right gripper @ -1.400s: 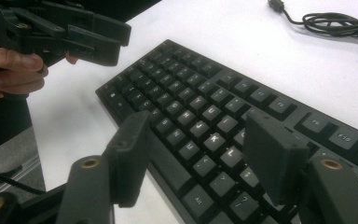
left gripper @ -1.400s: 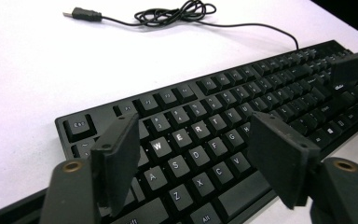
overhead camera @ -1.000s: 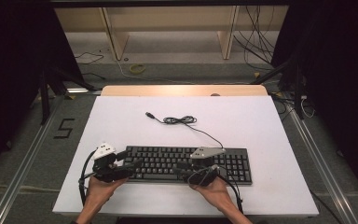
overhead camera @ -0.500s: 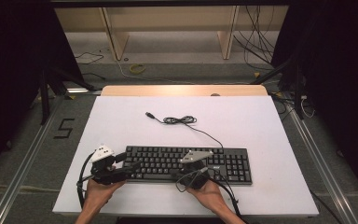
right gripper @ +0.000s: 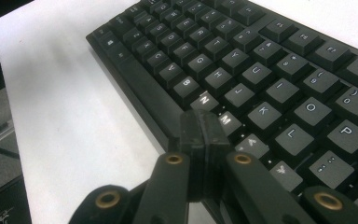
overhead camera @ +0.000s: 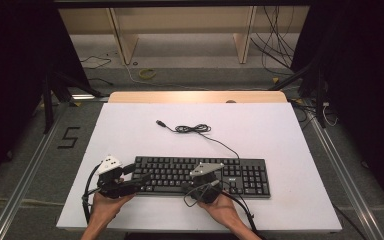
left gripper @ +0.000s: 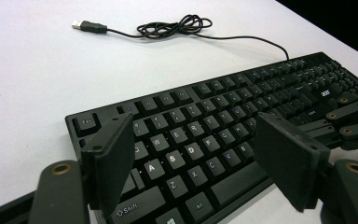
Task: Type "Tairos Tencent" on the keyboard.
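Observation:
A black keyboard [overhead camera: 200,175] lies along the near part of the white table [overhead camera: 260,130]. Its thin black cable [overhead camera: 195,129] curls behind it and ends in a loose USB plug [overhead camera: 160,122]. My left gripper [overhead camera: 137,177] hovers open over the keyboard's left end. In the left gripper view the keyboard [left gripper: 205,126] shows between the wide-apart pads of that gripper [left gripper: 193,140], and the cable [left gripper: 177,28] lies farther off. My right gripper [overhead camera: 190,189] is shut with nothing in it. In the right gripper view the closed tips [right gripper: 203,121] rest at the keyboard's [right gripper: 261,70] front edge, near the N and M keys.
Bare white tabletop surrounds the keyboard, with a wooden strip [overhead camera: 195,96] along the far edge. Beyond it are wooden shelf legs [overhead camera: 122,40], loose cables and a yellow ring [overhead camera: 147,73] on the floor. A "5" [overhead camera: 69,137] is marked on the floor at left.
The right hand has shifted a little left and toward the near edge, settling lower at the keyboard's front. The left gripper and the keyboard have stayed put.

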Tool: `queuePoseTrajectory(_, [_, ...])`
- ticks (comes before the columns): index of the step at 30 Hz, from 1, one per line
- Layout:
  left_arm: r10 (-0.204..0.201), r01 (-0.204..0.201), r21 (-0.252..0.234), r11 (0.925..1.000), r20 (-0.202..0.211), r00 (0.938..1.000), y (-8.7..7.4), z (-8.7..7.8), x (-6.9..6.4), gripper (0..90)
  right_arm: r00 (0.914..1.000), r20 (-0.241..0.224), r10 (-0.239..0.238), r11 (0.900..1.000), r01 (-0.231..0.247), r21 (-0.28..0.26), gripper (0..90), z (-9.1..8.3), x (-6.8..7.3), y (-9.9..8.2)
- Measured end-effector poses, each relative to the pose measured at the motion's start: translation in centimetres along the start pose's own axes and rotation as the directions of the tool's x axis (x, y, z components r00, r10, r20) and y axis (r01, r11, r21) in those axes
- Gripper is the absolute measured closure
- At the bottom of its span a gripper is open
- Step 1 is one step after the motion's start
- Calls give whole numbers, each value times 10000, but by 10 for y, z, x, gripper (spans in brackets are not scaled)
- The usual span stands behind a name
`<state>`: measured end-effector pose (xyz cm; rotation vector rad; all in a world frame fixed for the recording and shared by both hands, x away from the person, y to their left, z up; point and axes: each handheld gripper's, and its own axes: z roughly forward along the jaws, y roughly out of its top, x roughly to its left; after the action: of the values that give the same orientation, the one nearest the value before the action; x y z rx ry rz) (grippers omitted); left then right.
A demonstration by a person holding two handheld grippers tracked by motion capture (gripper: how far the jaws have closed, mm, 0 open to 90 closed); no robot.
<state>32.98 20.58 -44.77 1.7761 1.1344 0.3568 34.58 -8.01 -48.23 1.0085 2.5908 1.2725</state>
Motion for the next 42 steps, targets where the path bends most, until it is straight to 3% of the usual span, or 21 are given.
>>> queuePoseTrajectory(7, [-3,3,9,10000,-15,10000,0,0,0,285,9992,253,-324,9995,322,75,900,3,3,-3])
queuePoseTrajectory(17, [-29,29,22,10000,-61,10000,0,1,2,284,9999,90,44,9998,-42,-176,896,-2,0,-1])
queuePoseTrajectory(24, [-17,18,47,10000,-111,9999,0,2,2,285,9993,-24,376,9957,-377,-848,820,-17,-9,4])
queuePoseTrajectory(29, [-44,46,116,9999,-163,9999,-1,3,2,287,9985,50,539,9937,-531,-990,776,-21,-14,7])
queuePoseTrajectory(36, [-75,81,225,9997,-247,9997,-1,3,4,294,9973,29,731,9917,-724,-1061,701,-18,-18,14])
queuePoseTrajectory(42, [-94,114,407,9991,-478,9988,-3,2,6,341,9970,-47,775,9919,-776,-1006,581,-11,-18,25])
